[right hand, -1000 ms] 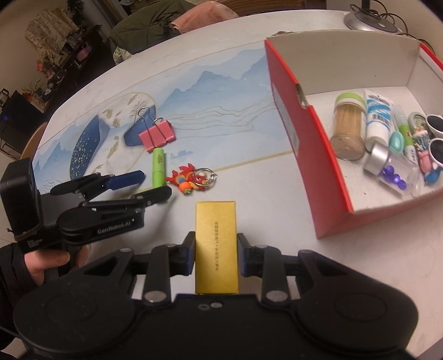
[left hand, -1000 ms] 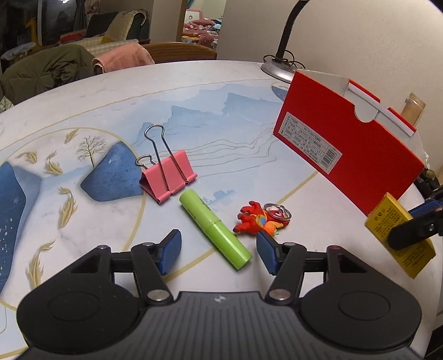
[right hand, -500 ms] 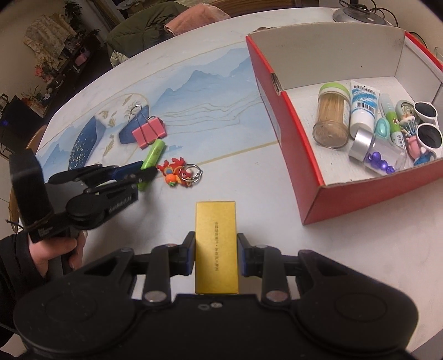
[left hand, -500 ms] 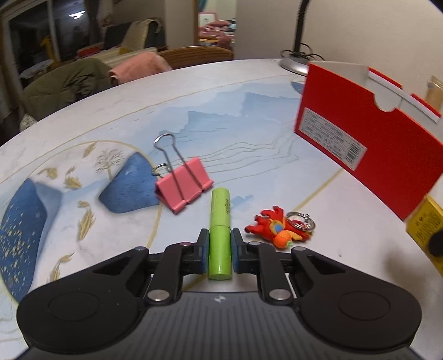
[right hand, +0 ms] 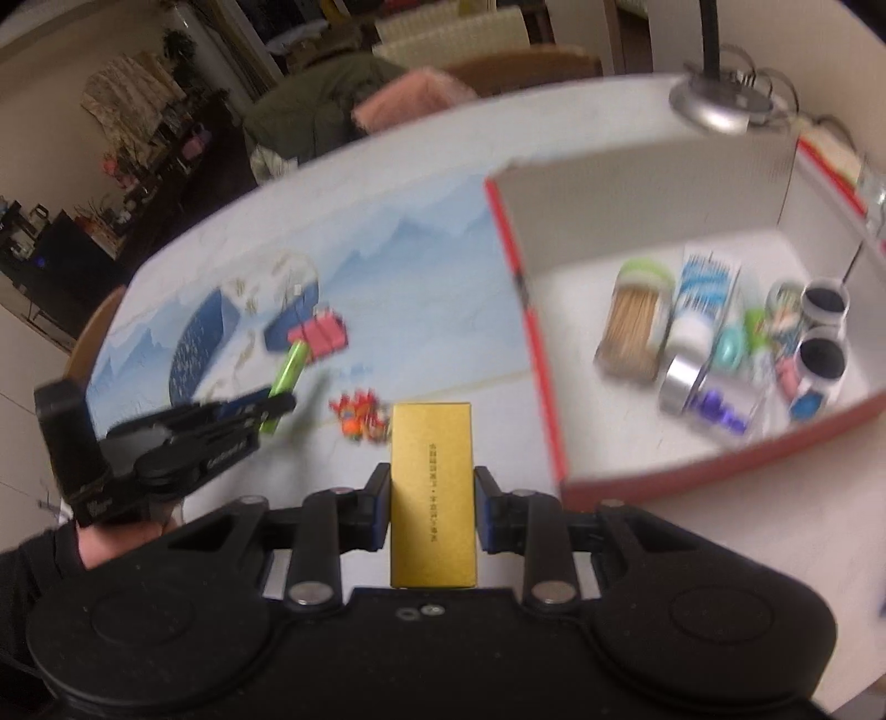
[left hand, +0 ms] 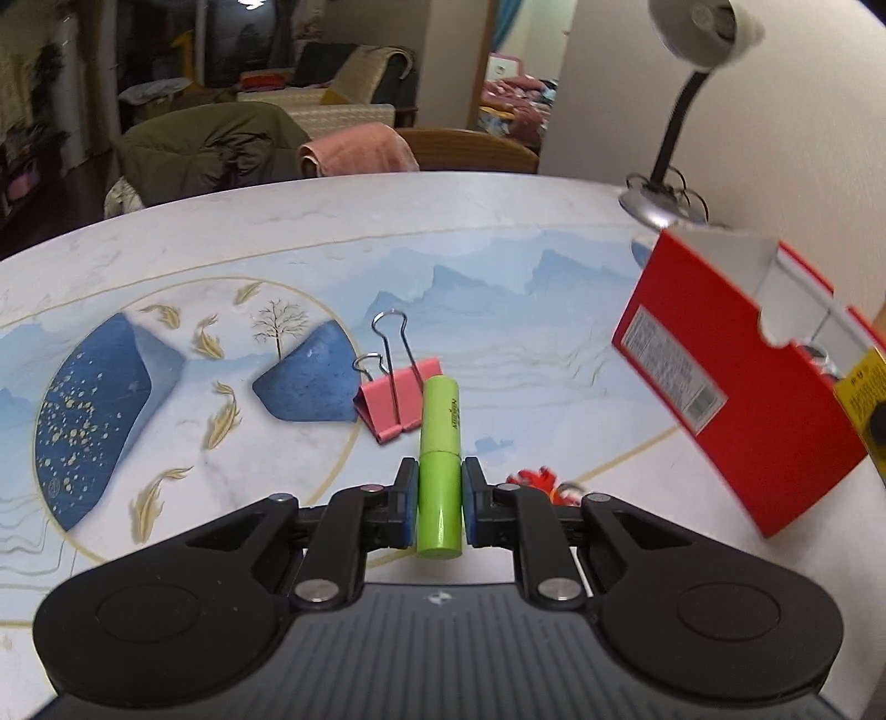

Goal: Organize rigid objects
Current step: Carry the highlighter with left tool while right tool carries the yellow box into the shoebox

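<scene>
This is a lived-in home, a dining or living area. A round white table (left hand: 387,221) printed with blue mountains and gold fish stands before wooden chairs (left hand: 470,149) draped with a pink towel (left hand: 354,147) and an olive-green jacket (left hand: 205,144). Behind sit a blanket-covered sofa (left hand: 354,72) and cluttered shelves (dimly lit); a grey gooseneck desk lamp (left hand: 698,33) stands by the cream wall.

The painted table (left hand: 498,277) bears a pink clip (left hand: 401,407), red box (left hand: 736,410) (open-topped), lamp (left hand: 659,199).

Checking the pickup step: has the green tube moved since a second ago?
Yes. The green tube lay slantwise on the table near the pink binder clip; now the left tongs are shut on it and it overlaps the clip.
</scene>
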